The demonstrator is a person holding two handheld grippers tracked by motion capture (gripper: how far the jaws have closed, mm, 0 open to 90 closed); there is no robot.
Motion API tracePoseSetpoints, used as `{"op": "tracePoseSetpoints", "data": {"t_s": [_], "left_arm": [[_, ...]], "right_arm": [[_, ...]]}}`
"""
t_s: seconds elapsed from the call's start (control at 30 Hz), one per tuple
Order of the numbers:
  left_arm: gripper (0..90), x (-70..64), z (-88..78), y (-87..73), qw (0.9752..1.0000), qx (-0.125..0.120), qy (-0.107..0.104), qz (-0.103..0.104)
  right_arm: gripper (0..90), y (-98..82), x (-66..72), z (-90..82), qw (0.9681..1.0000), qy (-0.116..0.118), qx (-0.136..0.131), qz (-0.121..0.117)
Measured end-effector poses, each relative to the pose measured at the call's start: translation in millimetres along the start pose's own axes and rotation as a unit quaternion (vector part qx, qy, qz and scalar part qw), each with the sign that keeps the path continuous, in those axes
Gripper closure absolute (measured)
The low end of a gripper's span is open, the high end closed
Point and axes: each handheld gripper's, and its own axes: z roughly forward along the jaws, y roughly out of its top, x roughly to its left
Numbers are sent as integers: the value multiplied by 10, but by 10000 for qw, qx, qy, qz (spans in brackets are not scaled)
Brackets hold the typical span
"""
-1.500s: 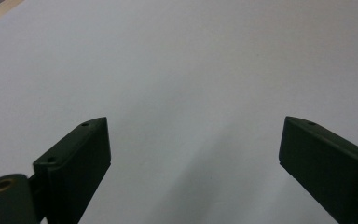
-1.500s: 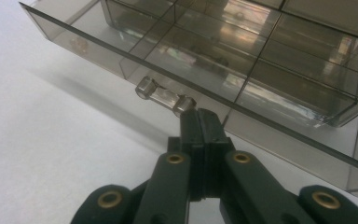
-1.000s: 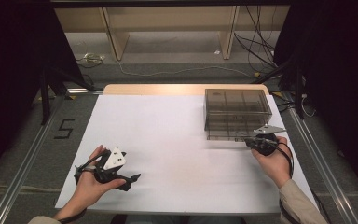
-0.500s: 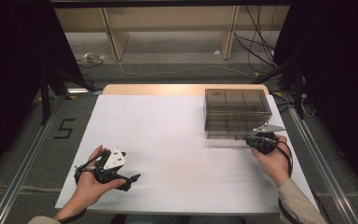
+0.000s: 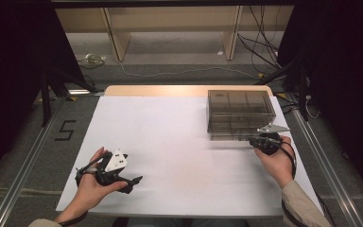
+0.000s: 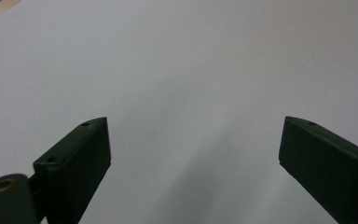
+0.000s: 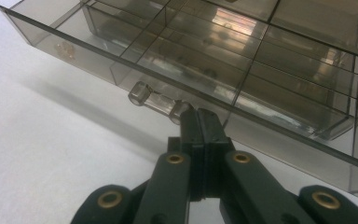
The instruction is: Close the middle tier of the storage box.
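Lighting's pretty even from overhead, so the white surface (image 5: 179, 137) comes out bright while everything around it drops to near black. Shadows are soft: a faint one under the smoky plastic drawer box (image 7: 242, 56) in the right gripper view, plus pale glare streaks on its clear walls. The high view is a bit grainy. The left gripper view looks slightly greyish, and its jaws are soft-edged up close.
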Motion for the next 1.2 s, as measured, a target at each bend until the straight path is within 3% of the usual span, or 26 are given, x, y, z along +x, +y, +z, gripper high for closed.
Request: {"op": "tracePoseSetpoints", "data": {"t_s": [1.2], "left_arm": [[91,0,7,1,10000,9,-1,11]], "right_arm": [[900,79,-26,54,9998,-89,-137,66]]}}
